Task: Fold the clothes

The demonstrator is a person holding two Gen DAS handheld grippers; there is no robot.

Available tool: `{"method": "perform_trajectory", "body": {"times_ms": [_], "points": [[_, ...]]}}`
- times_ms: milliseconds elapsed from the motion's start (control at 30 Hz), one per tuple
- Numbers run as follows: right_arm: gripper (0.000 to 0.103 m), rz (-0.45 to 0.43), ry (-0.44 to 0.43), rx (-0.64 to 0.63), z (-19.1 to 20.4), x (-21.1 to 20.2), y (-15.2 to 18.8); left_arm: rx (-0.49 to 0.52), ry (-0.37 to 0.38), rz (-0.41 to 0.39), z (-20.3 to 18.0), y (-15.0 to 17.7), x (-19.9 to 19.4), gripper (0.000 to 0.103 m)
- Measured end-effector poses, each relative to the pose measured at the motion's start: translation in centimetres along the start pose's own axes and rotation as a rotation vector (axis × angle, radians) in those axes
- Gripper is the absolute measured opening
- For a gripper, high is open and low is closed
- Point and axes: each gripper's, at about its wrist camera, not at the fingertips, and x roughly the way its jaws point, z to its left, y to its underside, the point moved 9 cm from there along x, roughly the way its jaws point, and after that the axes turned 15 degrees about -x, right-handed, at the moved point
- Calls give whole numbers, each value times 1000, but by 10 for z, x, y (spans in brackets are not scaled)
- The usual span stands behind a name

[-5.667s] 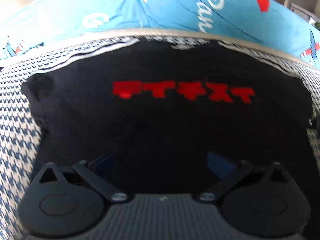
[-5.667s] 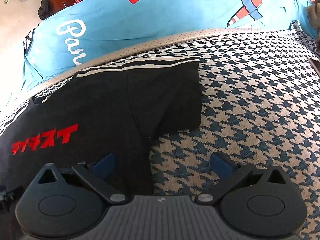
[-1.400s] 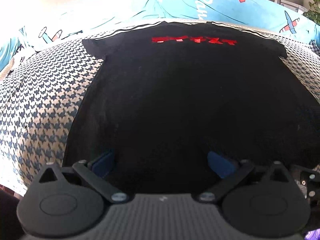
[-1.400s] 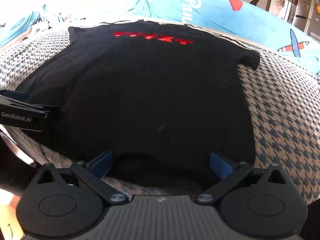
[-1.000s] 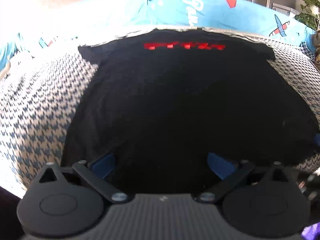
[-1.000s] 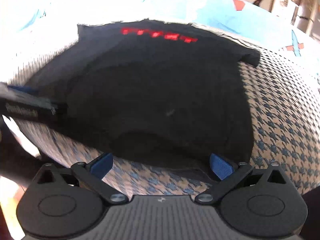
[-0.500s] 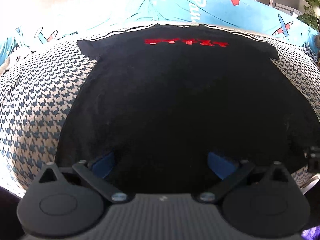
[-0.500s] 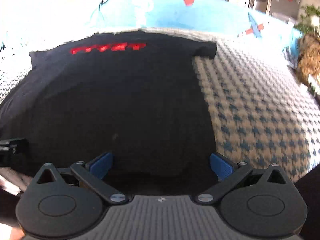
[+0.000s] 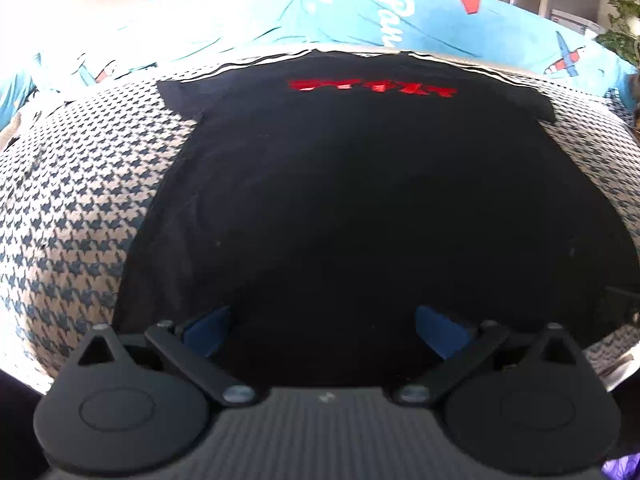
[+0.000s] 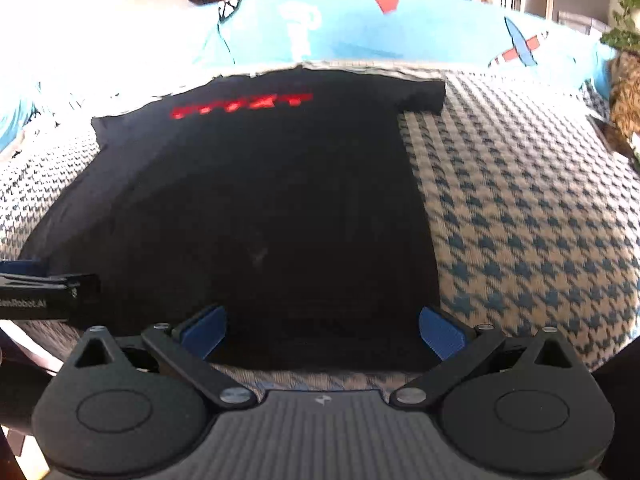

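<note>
Left wrist view hides the black T-shirt's [image 9: 360, 208] near hem behind our left gripper [image 9: 322, 330], whose jaws stand wide apart just above the cloth, holding nothing. Red lettering [image 9: 372, 87] is too blurred to read. Our right gripper [image 10: 322, 334] also gapes empty at the hem. The shirt lies flat on the houndstooth bed [image 10: 520, 220], collar away from us.

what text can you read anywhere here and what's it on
"enRobot.AI", first letter cut off by the frame edge: on the left hand-held gripper, seen in the right wrist view.
"Pa", cursive, remainder hidden: on the blue cover.
Red characters on the black t-shirt: too blurred to read.
</note>
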Motion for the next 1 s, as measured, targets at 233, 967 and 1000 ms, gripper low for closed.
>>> {"method": "perform_trajectory", "body": {"times_ms": [233,967,1000], "points": [[103,71,63,-44,3,18,5,-21,-18,0,6,-2,0,103],[103,-36,34,-57,22,31,-35,-213,-151,-121,50,-62,32,103],[103,-16,29,-62,24,37,-35,-211,-162,-126,51,-63,33,103]]}}
